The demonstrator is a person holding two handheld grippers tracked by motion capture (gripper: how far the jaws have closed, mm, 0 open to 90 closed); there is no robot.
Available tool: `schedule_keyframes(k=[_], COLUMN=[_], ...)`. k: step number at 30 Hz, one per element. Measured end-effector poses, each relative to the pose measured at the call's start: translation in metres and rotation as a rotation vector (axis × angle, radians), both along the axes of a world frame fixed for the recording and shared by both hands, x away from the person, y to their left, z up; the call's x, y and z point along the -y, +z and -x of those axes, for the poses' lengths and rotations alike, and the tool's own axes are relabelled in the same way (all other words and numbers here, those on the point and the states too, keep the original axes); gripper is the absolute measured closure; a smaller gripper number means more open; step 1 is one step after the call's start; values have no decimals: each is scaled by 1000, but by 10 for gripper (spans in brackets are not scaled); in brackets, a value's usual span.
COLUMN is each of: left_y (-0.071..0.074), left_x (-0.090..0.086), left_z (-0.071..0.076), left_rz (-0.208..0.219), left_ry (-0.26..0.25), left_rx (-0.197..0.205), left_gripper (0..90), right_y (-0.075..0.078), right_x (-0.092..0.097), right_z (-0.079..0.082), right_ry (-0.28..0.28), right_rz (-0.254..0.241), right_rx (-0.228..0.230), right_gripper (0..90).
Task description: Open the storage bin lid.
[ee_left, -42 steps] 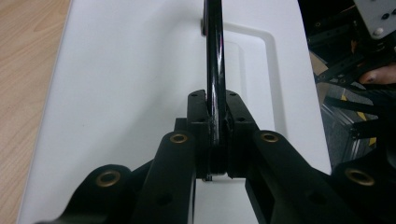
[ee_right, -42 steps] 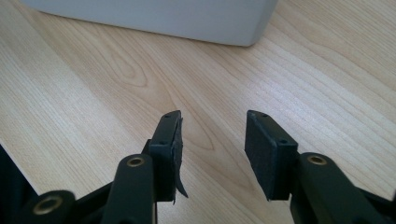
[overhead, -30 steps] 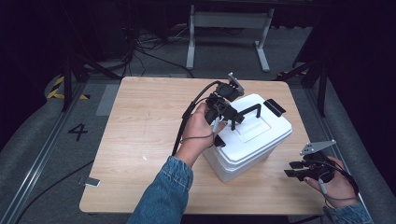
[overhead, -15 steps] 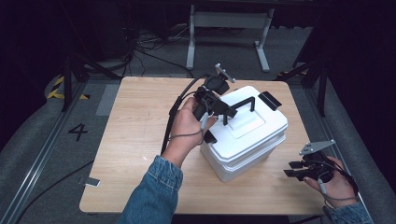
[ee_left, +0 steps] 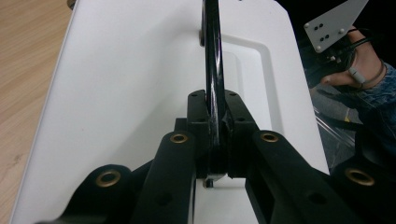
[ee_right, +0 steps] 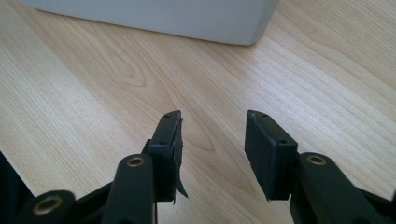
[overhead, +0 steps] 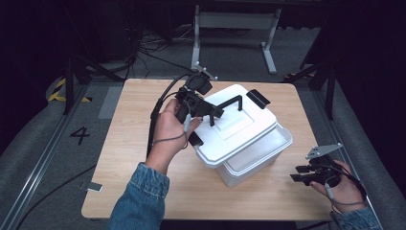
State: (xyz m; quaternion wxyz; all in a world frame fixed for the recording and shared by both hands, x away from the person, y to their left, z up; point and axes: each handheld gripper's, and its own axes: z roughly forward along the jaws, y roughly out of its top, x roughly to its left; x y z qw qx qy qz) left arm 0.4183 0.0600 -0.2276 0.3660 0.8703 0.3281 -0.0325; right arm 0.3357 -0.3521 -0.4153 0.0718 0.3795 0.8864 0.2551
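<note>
A white plastic box (overhead: 258, 160) stands right of the table's middle. Its white lid (overhead: 239, 129) is lifted off and shifted left and back, tilted above the box rim. My left gripper (overhead: 214, 115) is shut on the lid's black handle (overhead: 229, 103), which runs between the jaws in the left gripper view (ee_left: 212, 70). Black latches (overhead: 258, 98) stick out at the lid's ends. My right gripper (overhead: 299, 173) hovers open over bare wood at the front right, the box's base (ee_right: 154, 16) ahead of it.
The wooden table (overhead: 134, 143) has free room on its left half. A small card (overhead: 94, 187) lies at the front left edge. Beyond the table stand a metal frame (overhead: 234, 21) and floor cables (overhead: 143, 43).
The left gripper has carried the lid up and to the left, off the box, so the open box rim now shows. The right gripper has stayed put.
</note>
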Motion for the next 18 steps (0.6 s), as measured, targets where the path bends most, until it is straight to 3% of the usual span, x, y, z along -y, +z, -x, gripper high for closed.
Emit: schedule_keyframes(k=[13, 18], left_y=[5, 5], left_x=[-54, -70], left_z=[13, 15], left_rz=[-24, -14], left_ry=[85, 118], left_rx=[12, 10], left_gripper=[843, 842], right_y=[-4, -5], right_x=[-5, -5], right_z=[-5, -6], right_ry=[15, 13], right_rz=[8, 9], right_rx=[-11, -13], right_gripper=[564, 563])
